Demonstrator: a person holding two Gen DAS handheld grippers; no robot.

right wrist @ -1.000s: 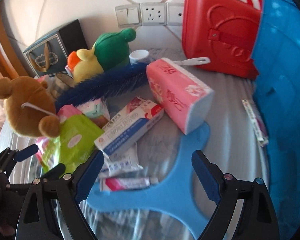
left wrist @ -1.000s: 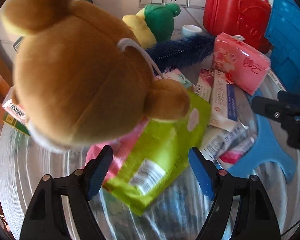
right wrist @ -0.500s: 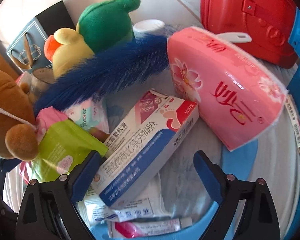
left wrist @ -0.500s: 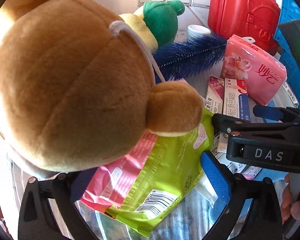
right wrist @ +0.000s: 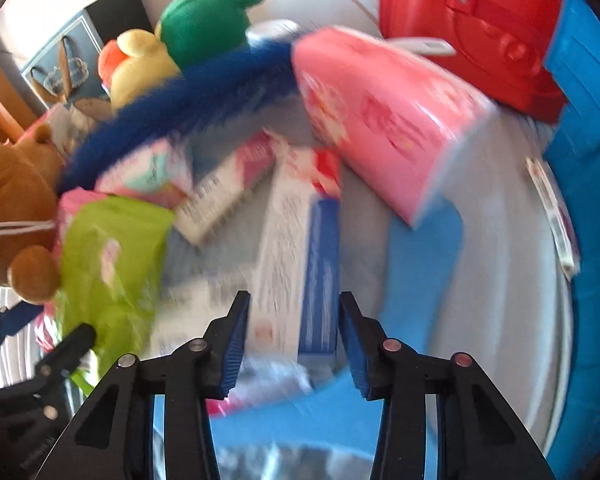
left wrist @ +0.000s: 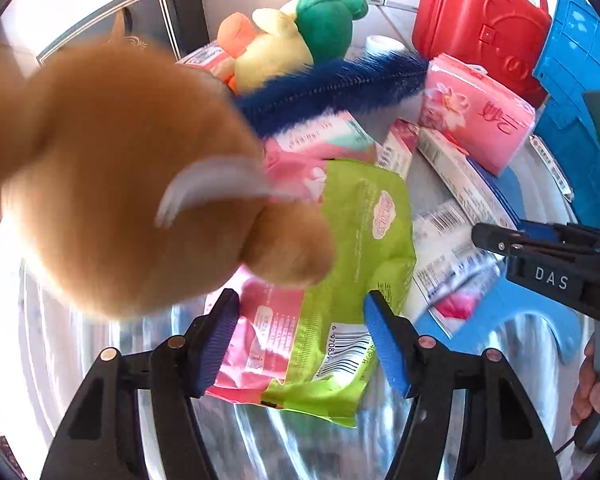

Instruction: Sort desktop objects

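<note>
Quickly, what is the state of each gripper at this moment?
Left gripper: closing around the green packet and pink packet; grip cannot be told.
Right gripper: closing around the white and blue box; grip cannot be told.

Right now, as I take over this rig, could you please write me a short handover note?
Left claw: jaws just closing around the lime-green and pink plastic sachets; pads not clearly pressing yet.
Right claw: jaws just closing on the white-and-blue cardboard box; grip not confirmed, picture blurred.
Brown plush bear sits beside the sachets; the blue bristle brush, pink tissue pack and yellow-green plush duck lie behind.
Done: nothing visibly sorted.
Left: secure both grasps and carry them off, then sort the remaining clutter.
</note>
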